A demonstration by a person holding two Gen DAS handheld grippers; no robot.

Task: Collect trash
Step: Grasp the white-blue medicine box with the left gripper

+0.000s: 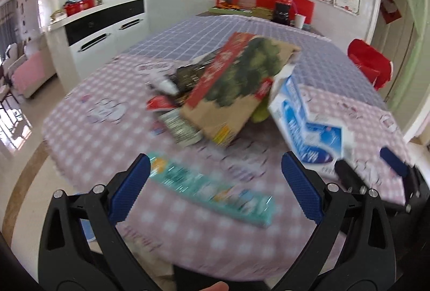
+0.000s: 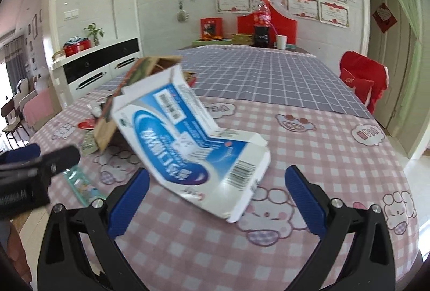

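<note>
Our left gripper point(image 1: 215, 183) fills the bottom of its frame with jaws spread wide, holding nothing; a teal packet point(image 1: 212, 190) lies blurred between the fingers on the pink checked tablecloth point(image 1: 88, 108). Our right gripper point(image 2: 216, 195) sits low in its frame, jaws likewise wide apart and empty. Just above it, at centre frame, we see a flattened blue-and-white carton point(image 2: 193, 146) tilted up. Behind it, centre left, a brown box point(image 2: 134, 92) leans over a heap of smaller wrappers point(image 2: 90, 138).
</note>
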